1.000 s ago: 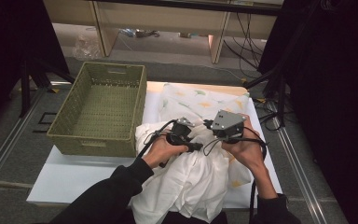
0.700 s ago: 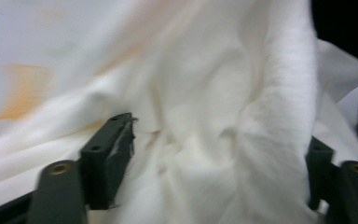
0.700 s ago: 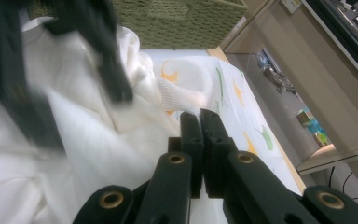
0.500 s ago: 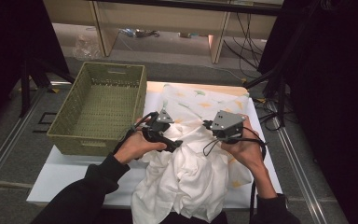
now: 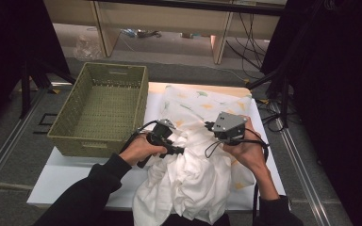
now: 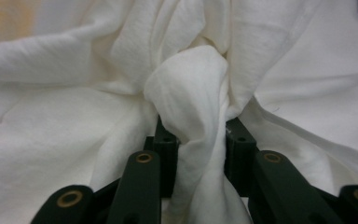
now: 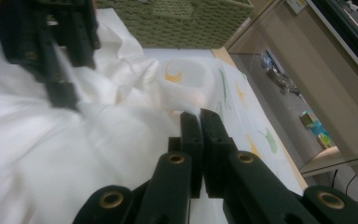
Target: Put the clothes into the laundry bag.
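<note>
Gripping a bunched fold of the white cloth (image 6: 191, 107), my left gripper (image 6: 196, 140) has its jaws clamped on either side of the twisted wad; the fabric bulges up between them and spills down past the jaw bases. From the high view, this left gripper (image 5: 162, 136) sits just right of the basket (image 5: 99, 108), at the near-right corner of it, with my left hand (image 5: 139, 149) wrapped around its body.

My right gripper (image 7: 200, 126) has its jaws pressed together. A thin edge of the cloth (image 7: 121, 116) appears to be pinched at the tips, but I cannot tell this for certain from the right gripper view. In the high view, the right gripper (image 5: 226, 128) is well to the right of the basket, with its grey plate facing up and my right hand (image 5: 245, 150) behind it.

The cloth (image 5: 193, 174) lies heaped on the worktop (image 5: 70, 176) to the right of the basket. Its far part is spread flat and shows small yellow and green prints; its near part is crumpled and hangs over the worktop's near edge.

The basket is green, woven, and stands upright on the worktop's left part, touching the cloth's left edge or just beside it.
</note>
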A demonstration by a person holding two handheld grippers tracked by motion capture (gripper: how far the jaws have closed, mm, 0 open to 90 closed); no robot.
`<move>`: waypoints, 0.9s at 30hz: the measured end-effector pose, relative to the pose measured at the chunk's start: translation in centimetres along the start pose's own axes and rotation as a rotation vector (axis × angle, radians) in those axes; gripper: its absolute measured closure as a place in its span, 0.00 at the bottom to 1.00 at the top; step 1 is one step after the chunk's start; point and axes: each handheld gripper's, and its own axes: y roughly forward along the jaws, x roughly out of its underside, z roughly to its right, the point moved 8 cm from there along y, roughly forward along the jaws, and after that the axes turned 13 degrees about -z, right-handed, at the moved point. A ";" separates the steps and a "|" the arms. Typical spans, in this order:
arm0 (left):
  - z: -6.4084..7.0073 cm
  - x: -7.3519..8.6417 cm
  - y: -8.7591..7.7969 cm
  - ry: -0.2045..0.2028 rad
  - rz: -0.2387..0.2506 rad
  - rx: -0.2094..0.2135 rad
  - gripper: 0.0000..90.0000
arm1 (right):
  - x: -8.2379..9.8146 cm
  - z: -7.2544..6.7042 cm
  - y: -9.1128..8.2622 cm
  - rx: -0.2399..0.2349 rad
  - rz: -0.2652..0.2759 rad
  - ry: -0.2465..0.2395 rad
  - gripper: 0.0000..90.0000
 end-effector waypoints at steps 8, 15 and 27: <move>4.4 -2.6 2.2 0.047 0.026 -0.041 0.79 | -1.1 -1.0 -0.4 -0.026 0.016 -0.016 1.00; -2.6 -2.8 3.0 -0.066 0.013 -0.132 0.78 | -1.6 -1.2 -1.1 -0.040 0.040 -0.034 1.00; -1.5 -1.5 -1.9 0.007 0.051 -0.265 0.31 | -0.6 -0.9 -0.9 -0.042 0.020 -0.008 1.00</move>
